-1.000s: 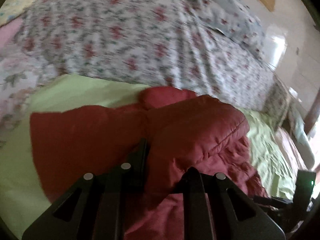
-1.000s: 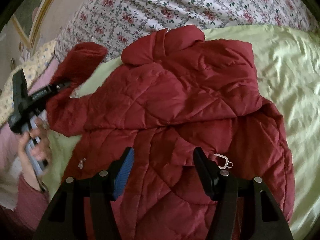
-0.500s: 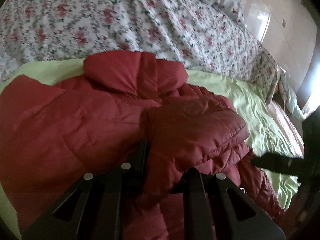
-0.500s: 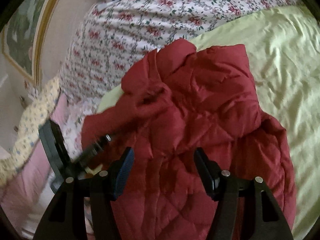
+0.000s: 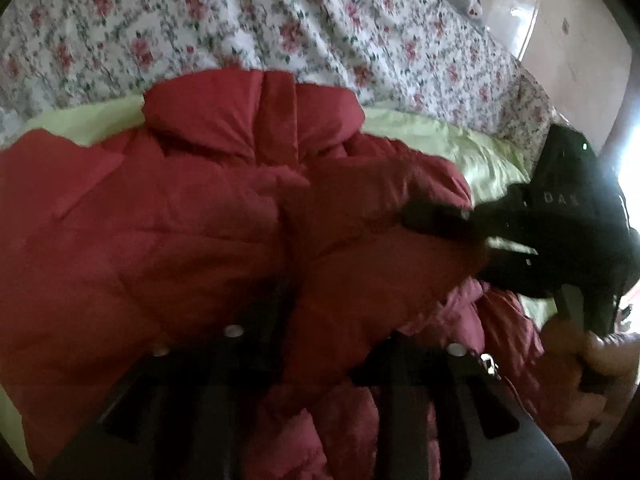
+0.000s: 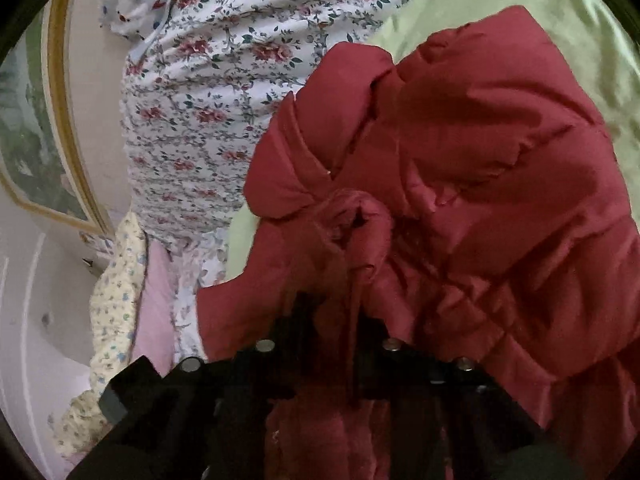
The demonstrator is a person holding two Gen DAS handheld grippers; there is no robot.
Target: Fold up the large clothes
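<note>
Quilt (image 5: pixel 280 20), floral, fills the background, with a green sheet (image 5: pixel 460 144) lying in front of it. Red jacket (image 5: pixel 180 208) lies on that sheet, collar (image 5: pixel 248 116) toward the quilt. My left gripper (image 5: pixel 336 312) is clenched on a bunched sleeve (image 5: pixel 380 248) held over the jacket body. My right gripper (image 6: pixel 336 320) pinches a thin fold (image 6: pixel 356 240) of the same jacket beside the collar (image 6: pixel 312 152); its black body (image 5: pixel 568 220) shows at the left view's right edge.

Tongs (image 6: pixel 340 320) clamped on red jacket (image 6: pixel 480 152)
</note>
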